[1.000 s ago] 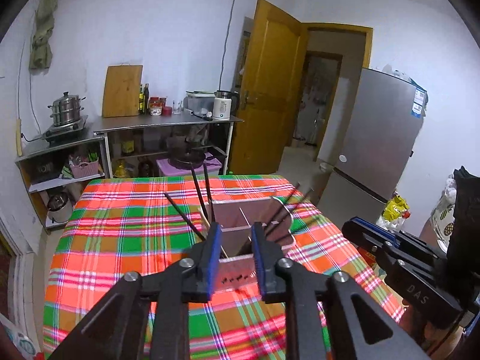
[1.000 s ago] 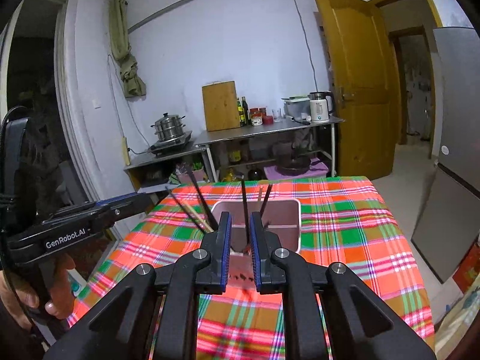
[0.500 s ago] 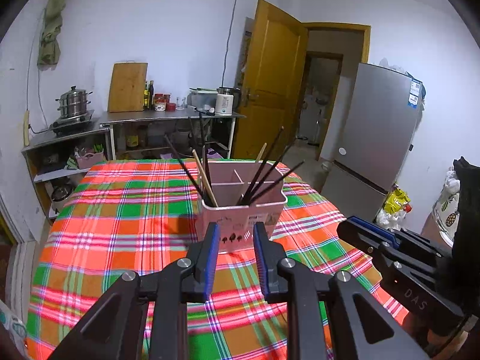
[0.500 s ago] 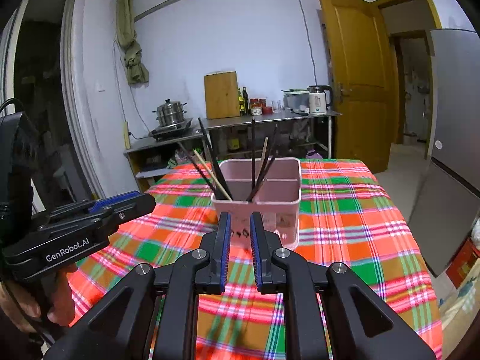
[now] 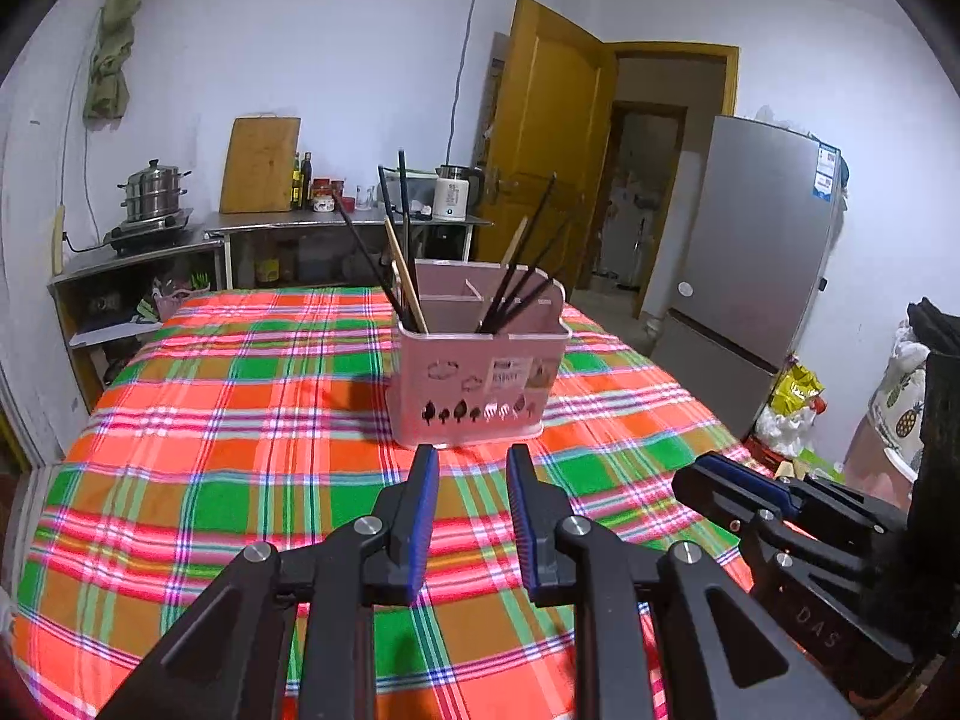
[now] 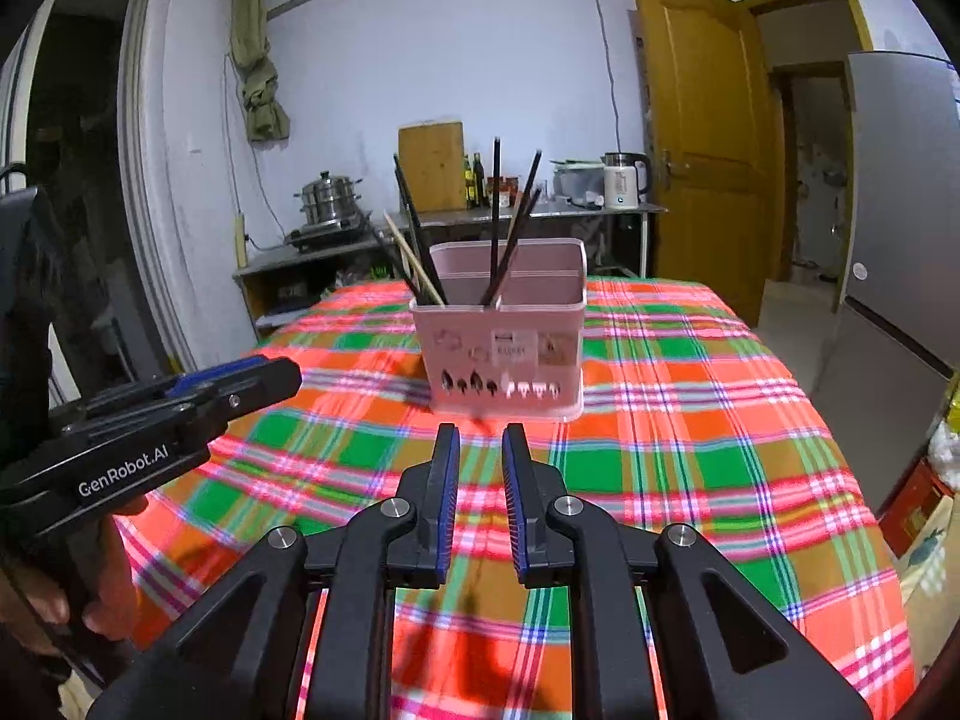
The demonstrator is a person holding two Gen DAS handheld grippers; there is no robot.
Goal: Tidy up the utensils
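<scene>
I hold both tongs short of the pink holder [image 5: 477, 375], which stands upright on the plaid-covered bench [image 5: 240, 420], and take the holder as my landmark throughout.

Left tongs [image 5: 471, 471]: a clear gap between the jaws, nothing in them, tips just in front of the holder's near wall. Right tongs [image 6: 480, 441]: jaws nearly together with a narrow slot showing, also empty, likewise just in front of the holder. In the left view the right tongs [image 5: 744, 483] lie to the right of the holder and nearer to me.

Contents: dark chopsticks [image 5: 528, 264] lean in the holder's right front compartment; more dark ones and a pale wooden chopstick [image 5: 405, 267] lean in its left compartment. The dividers are only partly visible, so I cannot say with confidence whether the rear compartment holds anything.

Judgement: no loose utensil shows on the cloth around the holder, so the sorting looks at or near its end. If I regroup anything, the pale stick among the dark ones is the likely candidate. I would:
- widen the jaws before approaching
- come from above the holder, pinching high on the stick
- lift straight up, so neighbours are not dragged and the light holder does not tip.
</scene>
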